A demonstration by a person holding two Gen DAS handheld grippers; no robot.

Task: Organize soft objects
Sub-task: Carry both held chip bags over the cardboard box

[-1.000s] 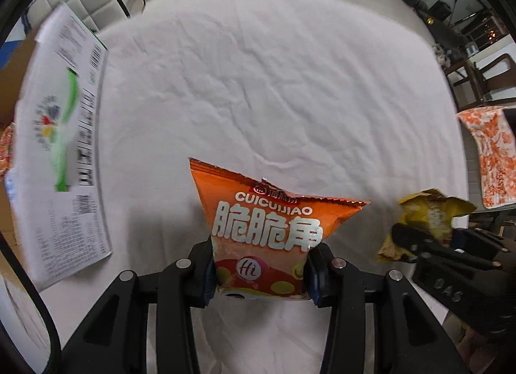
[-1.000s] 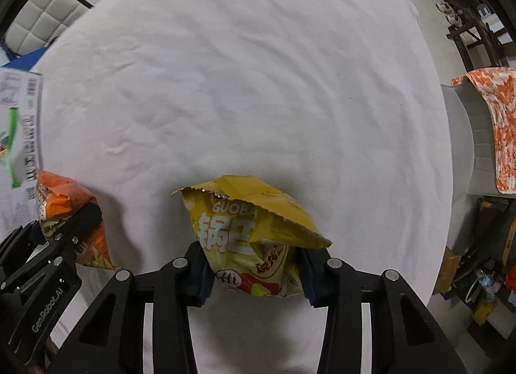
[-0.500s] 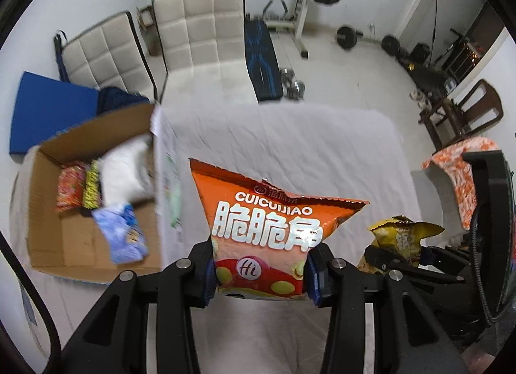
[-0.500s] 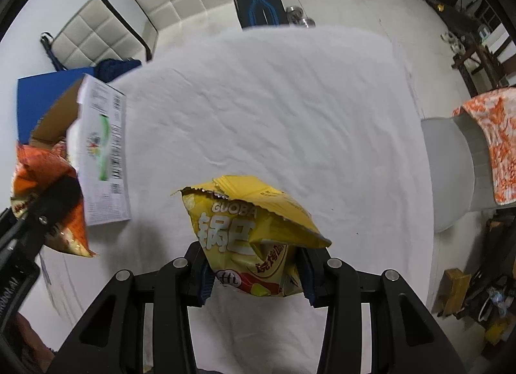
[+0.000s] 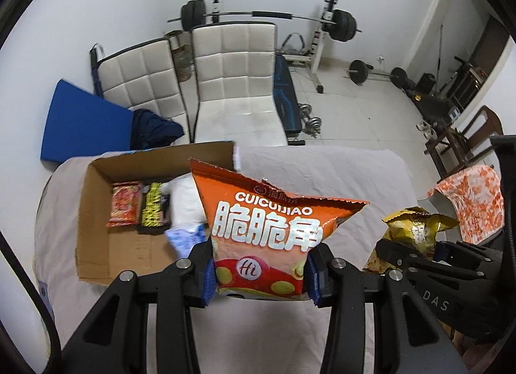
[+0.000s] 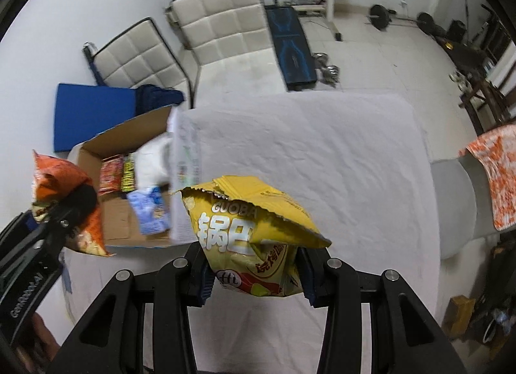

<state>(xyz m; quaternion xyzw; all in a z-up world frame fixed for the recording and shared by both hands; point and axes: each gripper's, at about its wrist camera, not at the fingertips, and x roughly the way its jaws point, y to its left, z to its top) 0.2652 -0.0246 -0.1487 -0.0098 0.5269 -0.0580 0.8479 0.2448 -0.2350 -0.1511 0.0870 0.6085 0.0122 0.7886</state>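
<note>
The orange bag (image 5: 264, 232) hides part of the white pack (image 5: 185, 200) inside the box (image 5: 93, 212) beyond the left gripper (image 5: 259, 272).

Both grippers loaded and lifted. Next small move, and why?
Probably carry the left gripper left over the cardboard box before releasing. It is shut on the orange snack bag, held above the white tablecloth; the box is open with bare floor near its front. The right gripper holds the yellow snack bag, farther away.
</note>
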